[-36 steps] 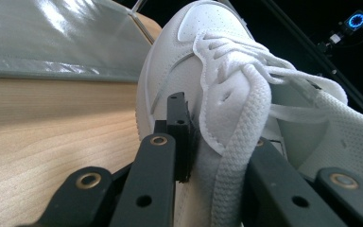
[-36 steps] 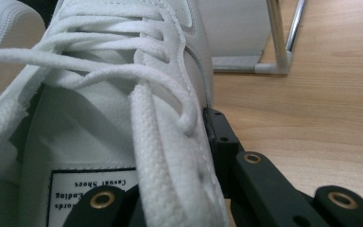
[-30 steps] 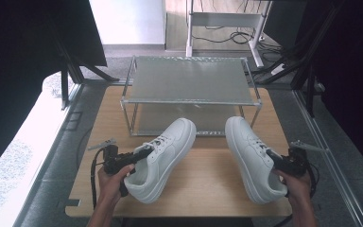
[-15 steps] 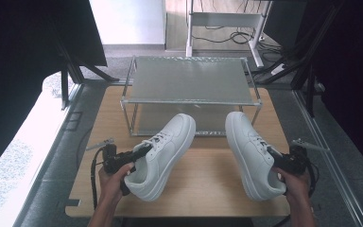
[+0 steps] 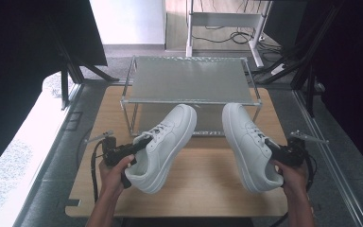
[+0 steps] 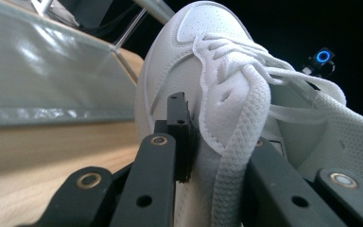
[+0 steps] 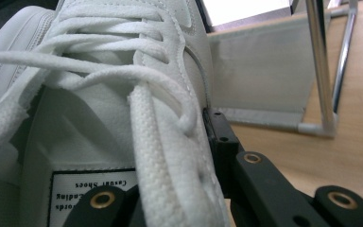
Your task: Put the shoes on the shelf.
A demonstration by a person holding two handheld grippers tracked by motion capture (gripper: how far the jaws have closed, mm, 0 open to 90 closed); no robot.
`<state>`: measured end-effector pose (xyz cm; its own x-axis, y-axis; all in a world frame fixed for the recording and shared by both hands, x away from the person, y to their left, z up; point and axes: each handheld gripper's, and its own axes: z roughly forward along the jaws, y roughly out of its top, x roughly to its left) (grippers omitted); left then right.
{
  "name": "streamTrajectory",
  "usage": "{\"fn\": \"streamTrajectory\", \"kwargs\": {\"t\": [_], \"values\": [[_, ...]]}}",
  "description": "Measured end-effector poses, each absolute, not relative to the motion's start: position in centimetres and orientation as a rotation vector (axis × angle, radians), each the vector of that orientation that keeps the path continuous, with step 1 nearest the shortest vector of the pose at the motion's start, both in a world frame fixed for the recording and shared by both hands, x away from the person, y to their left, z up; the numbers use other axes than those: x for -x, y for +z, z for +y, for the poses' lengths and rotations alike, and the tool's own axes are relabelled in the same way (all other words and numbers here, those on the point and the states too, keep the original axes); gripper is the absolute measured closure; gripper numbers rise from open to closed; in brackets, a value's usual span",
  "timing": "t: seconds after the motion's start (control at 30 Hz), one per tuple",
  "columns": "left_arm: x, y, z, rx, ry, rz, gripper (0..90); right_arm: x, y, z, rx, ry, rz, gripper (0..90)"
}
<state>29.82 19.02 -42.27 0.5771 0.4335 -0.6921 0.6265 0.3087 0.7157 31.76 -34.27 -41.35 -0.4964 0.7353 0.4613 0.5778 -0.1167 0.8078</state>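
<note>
2 white sneakers sit over the wooden bench (image 5: 208,184), each clamped by 1 gripper. The left sneaker (image 5: 163,142) lies on the left half of the bench, its toe pointing toward the far edge and angled right, just under the front rail of the metal rack (image 5: 189,78); its heel is toward the near left corner. The left gripper (image 5: 139,144) comes in from the bench's left side, held by the left hand (image 5: 116,170), and its jaws are drawn nearly together on the sneaker's side wall by the laces. In the left gripper view, 1 black jaw presses the outer side of the upper while the other sits inside the shoe opening, with a lace end hanging between them.

The right sneaker (image 5: 250,146) lies on the right half of the bench, toe toward the far edge beside the rack's right front leg, heel toward the near right corner. The right gripper (image 5: 276,151), held by the right hand (image 5: 293,175), reaches in from the right edge and its jaws are pulled close on the shoe's side wall near the collar. In the right gripper view, 1 jaw lies against the outside of the upper and the other is inside, next to the printed insole label (image 7: 94,182).

The rack stands at the bench's far edge, its frosted top shelf bare.
</note>
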Motion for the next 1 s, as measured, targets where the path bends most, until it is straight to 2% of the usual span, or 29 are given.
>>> {"fn": "streamTrajectory", "kwargs": {"t": [0.63, 1.0], "values": [[-32.0, -39.2, 18.8, -1.295, -0.123, 1.021, 82.3, -33.0, -37.9, -33.1, -1.444, 1.711, 1.963, 86.0], [-33.5, -36.9, 18.6, -1.297, -0.098, 1.006, 82.4, -34.7, -34.4, -32.0, -1.399, 1.685, 1.968, 86.1]]}}
